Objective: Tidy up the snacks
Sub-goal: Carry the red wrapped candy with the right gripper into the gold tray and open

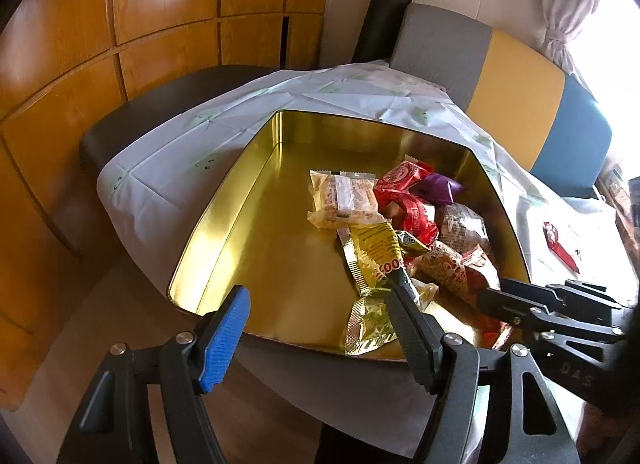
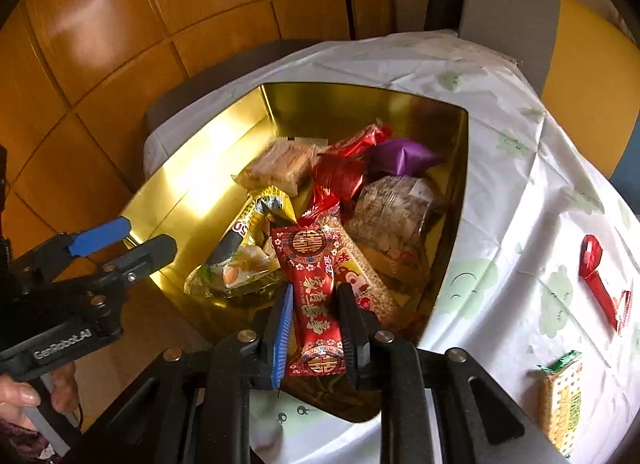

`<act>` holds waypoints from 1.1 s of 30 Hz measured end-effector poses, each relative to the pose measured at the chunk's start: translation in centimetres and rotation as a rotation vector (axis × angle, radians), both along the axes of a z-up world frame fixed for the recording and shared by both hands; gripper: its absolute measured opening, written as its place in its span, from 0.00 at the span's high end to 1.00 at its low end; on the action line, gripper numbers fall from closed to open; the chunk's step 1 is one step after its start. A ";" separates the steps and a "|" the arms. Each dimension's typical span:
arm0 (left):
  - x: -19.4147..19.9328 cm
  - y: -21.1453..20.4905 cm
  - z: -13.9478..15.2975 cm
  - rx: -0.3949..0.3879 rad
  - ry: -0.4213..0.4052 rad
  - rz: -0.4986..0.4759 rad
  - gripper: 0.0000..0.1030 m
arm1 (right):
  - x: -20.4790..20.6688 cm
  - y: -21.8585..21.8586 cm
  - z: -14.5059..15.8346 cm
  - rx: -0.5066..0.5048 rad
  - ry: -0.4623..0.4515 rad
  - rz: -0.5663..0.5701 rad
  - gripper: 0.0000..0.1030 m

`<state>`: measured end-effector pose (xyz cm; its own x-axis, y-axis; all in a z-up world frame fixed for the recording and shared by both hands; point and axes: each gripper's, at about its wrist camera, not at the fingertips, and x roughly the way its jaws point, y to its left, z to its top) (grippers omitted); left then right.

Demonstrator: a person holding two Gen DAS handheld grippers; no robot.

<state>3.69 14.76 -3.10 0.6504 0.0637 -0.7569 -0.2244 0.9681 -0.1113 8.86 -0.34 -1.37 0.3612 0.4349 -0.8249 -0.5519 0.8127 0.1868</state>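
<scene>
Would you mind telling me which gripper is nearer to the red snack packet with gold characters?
Right. The right gripper is shut on the red snack packet over the gold tin; the left gripper hangs open off to its left, apart.

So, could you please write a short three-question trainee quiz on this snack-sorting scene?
1. True or false: the right gripper is shut on the red patterned packet.
2. What stands between the left gripper's fingers? A) a purple packet B) nothing, it is open C) a spoon
3. Which two snacks lie on the tablecloth outside the gold tin?

Key: 1. True. 2. B. 3. The red wrapper and the green-edged cracker pack.
</scene>
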 end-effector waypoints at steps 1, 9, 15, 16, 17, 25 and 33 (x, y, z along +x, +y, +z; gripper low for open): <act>0.0 -0.1 0.0 0.002 -0.001 -0.002 0.30 | -0.1 -0.2 0.1 0.001 0.001 -0.001 0.79; -0.1 0.3 0.2 -0.003 -0.014 0.008 0.30 | 0.0 0.0 0.6 0.016 -0.013 0.016 0.79; -0.4 1.8 0.9 -0.002 -0.035 0.052 0.30 | -0.4 1.3 1.7 0.059 -0.038 0.053 0.79; -0.5 2.0 0.9 -0.003 -0.038 0.058 0.30 | -0.6 1.3 1.9 0.059 -0.048 0.059 0.79; -0.5 2.2 1.0 -0.004 -0.040 0.065 0.30 | -0.7 1.4 2.0 0.044 -0.062 0.055 0.79; -0.6 2.0 0.8 0.005 -0.041 0.051 0.30 | 0.9 2.9 -1.3 -0.109 0.011 0.053 0.79; -0.5 1.2 0.3 0.015 -0.026 0.018 0.30 | 1.3 4.6 -2.2 -0.054 0.061 0.068 0.79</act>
